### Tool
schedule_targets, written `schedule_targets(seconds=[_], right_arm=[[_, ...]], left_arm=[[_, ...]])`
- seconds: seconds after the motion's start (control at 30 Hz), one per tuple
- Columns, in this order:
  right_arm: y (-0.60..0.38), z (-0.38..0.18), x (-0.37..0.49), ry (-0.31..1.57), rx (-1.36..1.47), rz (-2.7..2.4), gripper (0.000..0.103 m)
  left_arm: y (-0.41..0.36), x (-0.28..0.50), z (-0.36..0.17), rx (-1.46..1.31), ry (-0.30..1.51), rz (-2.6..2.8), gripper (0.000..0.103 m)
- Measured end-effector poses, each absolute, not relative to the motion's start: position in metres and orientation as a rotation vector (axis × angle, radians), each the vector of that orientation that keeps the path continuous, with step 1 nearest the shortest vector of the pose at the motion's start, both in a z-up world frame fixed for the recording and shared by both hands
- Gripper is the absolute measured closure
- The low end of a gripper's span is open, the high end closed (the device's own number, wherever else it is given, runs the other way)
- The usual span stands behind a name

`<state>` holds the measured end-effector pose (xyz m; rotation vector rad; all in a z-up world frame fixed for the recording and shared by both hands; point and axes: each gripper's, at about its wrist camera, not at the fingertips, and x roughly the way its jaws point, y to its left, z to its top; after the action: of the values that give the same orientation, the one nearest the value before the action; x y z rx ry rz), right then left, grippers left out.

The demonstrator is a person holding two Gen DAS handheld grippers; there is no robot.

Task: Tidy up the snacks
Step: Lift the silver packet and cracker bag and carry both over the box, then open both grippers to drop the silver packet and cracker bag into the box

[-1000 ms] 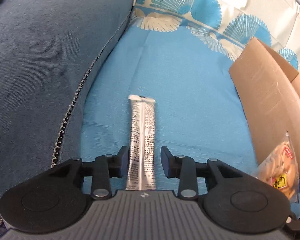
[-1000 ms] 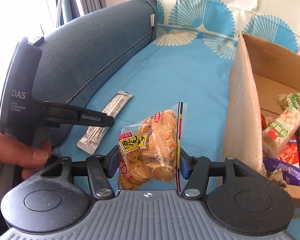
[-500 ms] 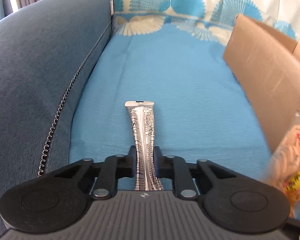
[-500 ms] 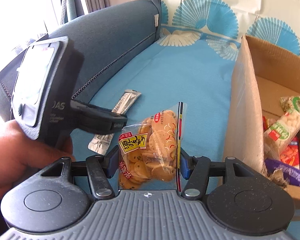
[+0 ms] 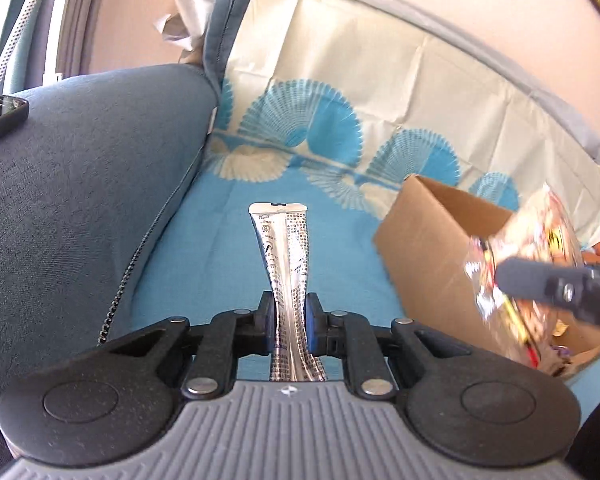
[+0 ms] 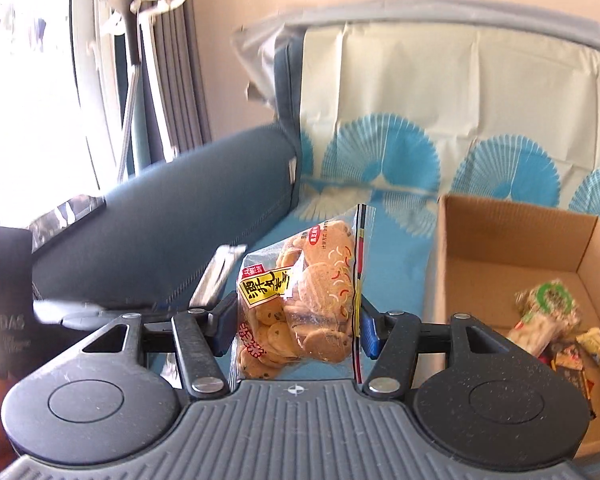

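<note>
Here the left gripper (image 5: 287, 322) pinches a silver stick packet (image 5: 286, 256), the right gripper (image 6: 298, 326) a cookie bag (image 6: 308, 292).

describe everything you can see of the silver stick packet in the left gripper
The silver stick packet is a long, narrow foil sachet, shiny and printed with small dark text, with a flat crimped seal at its far end. The left gripper is shut on its lower part, pinching it into a waist. It points away from the camera, lifted off the blue sofa cover.
</note>
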<state>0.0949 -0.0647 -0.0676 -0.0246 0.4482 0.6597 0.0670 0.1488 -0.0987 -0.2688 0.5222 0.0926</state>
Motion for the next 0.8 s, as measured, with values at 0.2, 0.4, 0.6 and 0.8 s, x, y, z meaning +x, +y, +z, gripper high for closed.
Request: schedule_targets(seconds=[0.2, 0.4, 0.6, 0.8], right_arm=[[-0.097, -0.05, 0.1, 0.366, 0.047, 0.613, 0.043], [-0.144, -0.04, 0.124, 0.33, 0.181, 0.492, 0.043], [-0.204, -0.041, 0.15, 0.314, 0.355, 0.297, 0.042], [-0.251, -0.056, 0.166, 0.353, 0.428, 0.08, 0.038]], left_arm=[[0.123, 0.069, -0.084, -0.272, 0.535, 0.013, 0.087], [0.082, 0.101, -0.05, -0.281, 0.497, -0.076, 0.087], [0.017, 0.151, 0.002, -0.249, 0.439, -0.139, 0.087], [-0.045, 0.201, 0.036, -0.234, 0.434, -0.24, 0.082]])
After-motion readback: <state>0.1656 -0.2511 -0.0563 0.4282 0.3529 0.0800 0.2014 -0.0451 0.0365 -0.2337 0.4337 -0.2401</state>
